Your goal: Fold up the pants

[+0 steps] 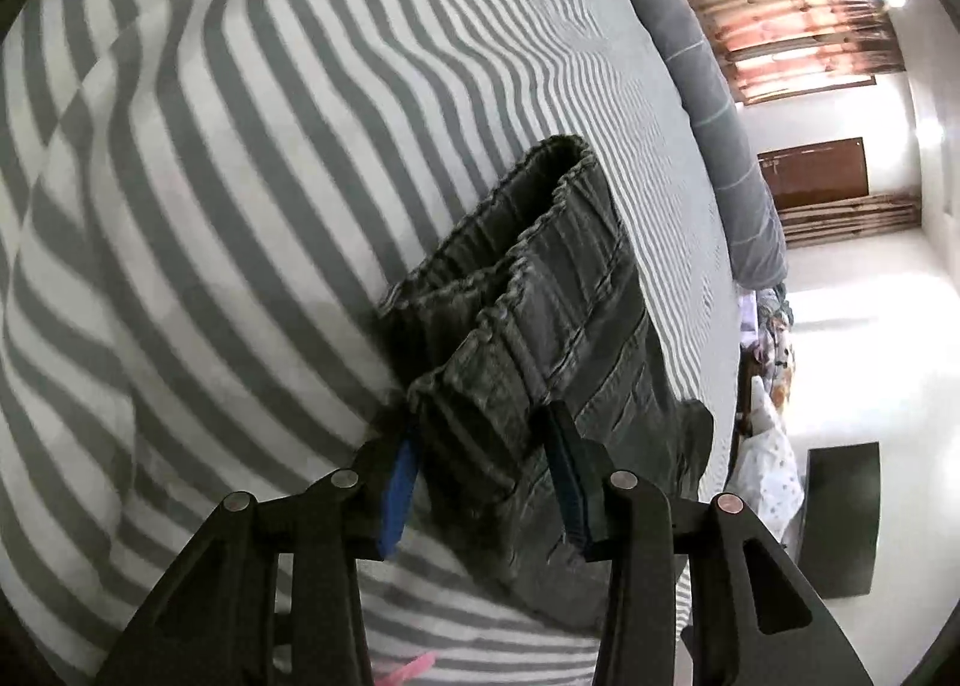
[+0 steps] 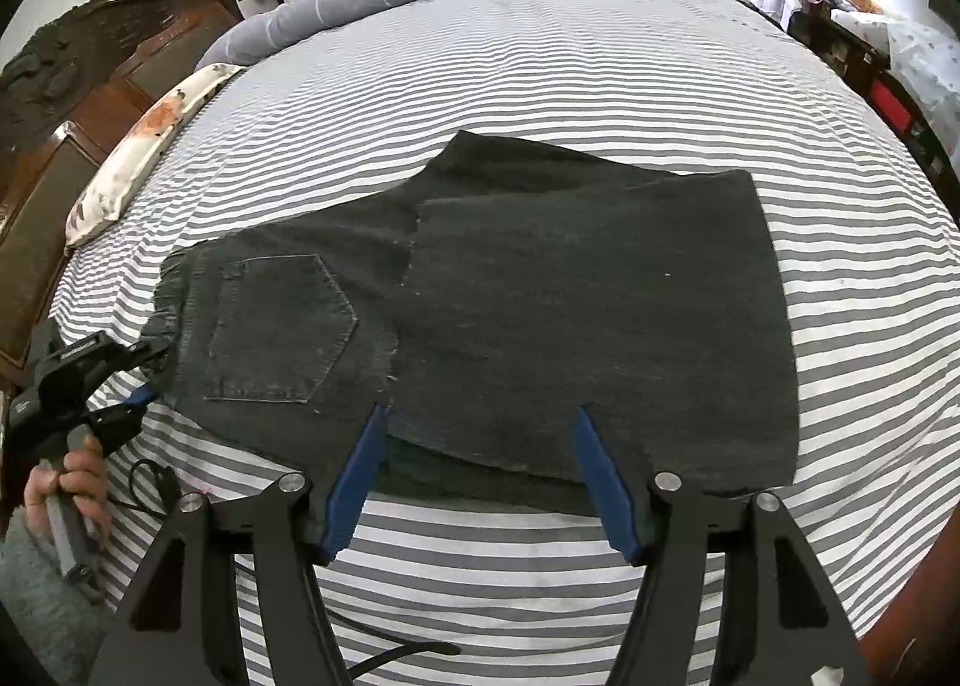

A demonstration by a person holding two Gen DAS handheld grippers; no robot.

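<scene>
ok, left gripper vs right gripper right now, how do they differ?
The left gripper has its jaws straddling the bunched waistband of the pants. The right gripper has its jaws over the pants' flat near edge. The left jaws are narrower and the right jaws wider. Both have blue pads and point down at the bed.

left gripper (image 2: pixel 147 380): jaws apart, at 9 o'clock in right view, tilted down | hand (image 2: pixel 72 488): on its handle, 8 o'clock | right gripper (image 2: pixel 477 416): jaws wide, nothing pinched
</scene>
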